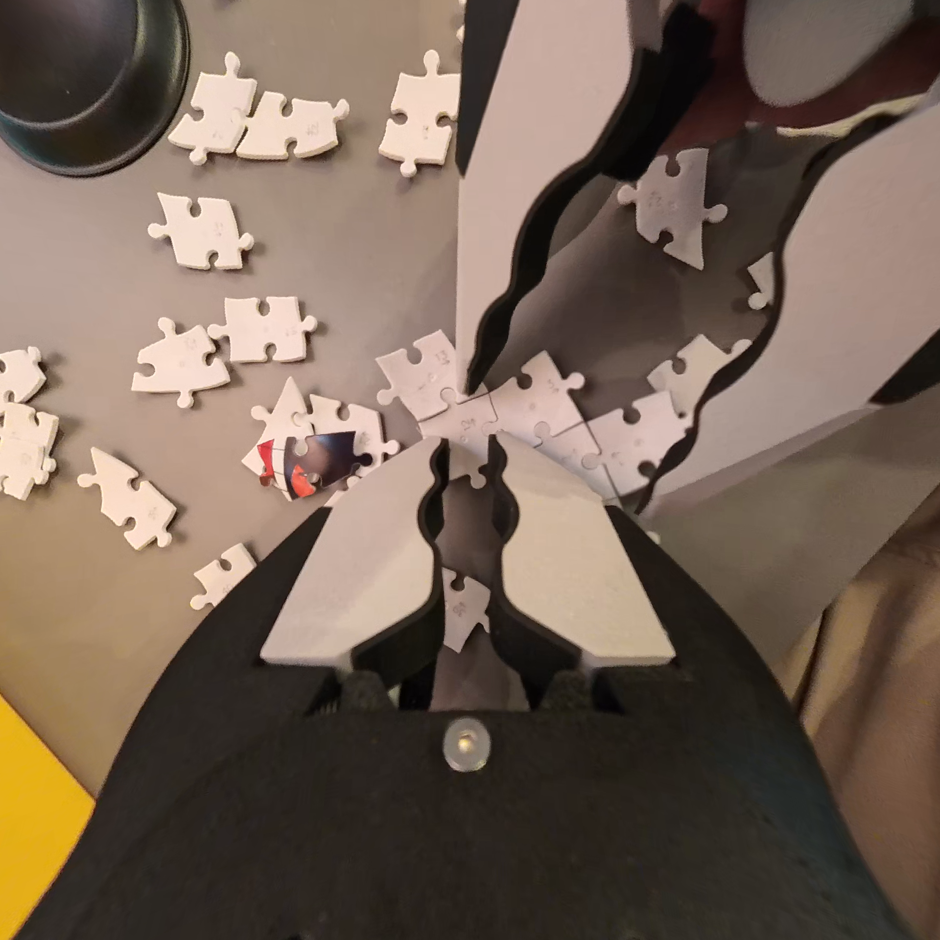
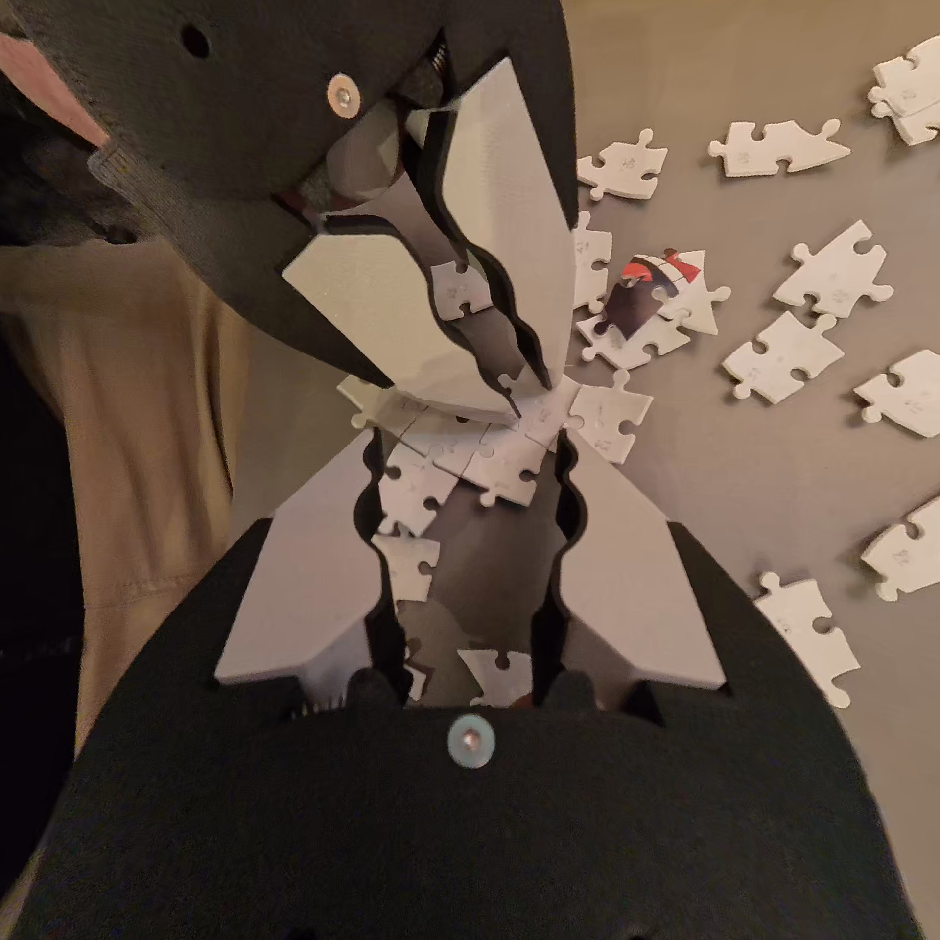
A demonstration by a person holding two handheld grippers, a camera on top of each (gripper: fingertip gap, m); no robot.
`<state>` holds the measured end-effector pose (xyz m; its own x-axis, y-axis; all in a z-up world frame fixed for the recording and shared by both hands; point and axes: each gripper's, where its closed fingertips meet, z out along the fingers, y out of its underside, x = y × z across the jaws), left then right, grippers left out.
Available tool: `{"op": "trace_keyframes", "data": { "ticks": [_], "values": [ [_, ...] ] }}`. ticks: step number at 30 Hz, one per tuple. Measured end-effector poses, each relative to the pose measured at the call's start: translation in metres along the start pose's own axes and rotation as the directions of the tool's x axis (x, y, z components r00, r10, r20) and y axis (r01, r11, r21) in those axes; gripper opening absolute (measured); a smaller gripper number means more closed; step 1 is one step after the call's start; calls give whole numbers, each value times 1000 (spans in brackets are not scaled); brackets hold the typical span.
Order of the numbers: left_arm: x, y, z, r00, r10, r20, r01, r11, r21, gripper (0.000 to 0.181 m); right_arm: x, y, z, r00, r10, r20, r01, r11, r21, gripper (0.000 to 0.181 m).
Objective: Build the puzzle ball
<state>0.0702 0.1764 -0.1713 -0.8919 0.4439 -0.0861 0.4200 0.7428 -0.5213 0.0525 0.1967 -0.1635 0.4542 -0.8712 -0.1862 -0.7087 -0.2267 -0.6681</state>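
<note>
A fan of several joined white puzzle pieces (image 1: 534, 407) lies face down on the grey table (image 1: 330, 254); it also shows in the right wrist view (image 2: 488, 458). My left gripper (image 1: 469, 447) is nearly shut, its tips pinching the near edge of this fan; it enters the right wrist view from the top left (image 2: 531, 401). My right gripper (image 2: 468, 440) is wide open and straddles the fan, one finger on each side; it comes from above in the left wrist view (image 1: 559, 447). Several loose white pieces (image 1: 203, 229) lie scattered around.
One face-up piece, dark with red (image 1: 320, 458), rests on two white ones left of the fan (image 2: 636, 300). A black round bowl (image 1: 86, 81) stands at the far left corner. A yellow sheet (image 1: 30, 788) lies at the near left. A person in beige cloth (image 2: 127, 407) is beside the table. My left and right fingertips are right by each other. Both grippers' tips are roughly 20 cm from the black round bowl (image 1: 86, 81).
</note>
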Motion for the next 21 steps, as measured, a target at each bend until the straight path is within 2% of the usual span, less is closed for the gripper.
{"op": "trace_keyframes", "data": {
  "ticks": [10, 21],
  "values": [
    [-1, -3, -1, 1000, -11, -9, 12, 1000, 14, 15, 0, -3, 6, 1000, -10, -14, 10, 1000, -28, 66],
    [-1, -5, 3, 985, -118, -123, 126, 991, 54, 10, -1, -4, 6, 1000, 22, 13, -22, 1000, 5, 67]
  ]
}}
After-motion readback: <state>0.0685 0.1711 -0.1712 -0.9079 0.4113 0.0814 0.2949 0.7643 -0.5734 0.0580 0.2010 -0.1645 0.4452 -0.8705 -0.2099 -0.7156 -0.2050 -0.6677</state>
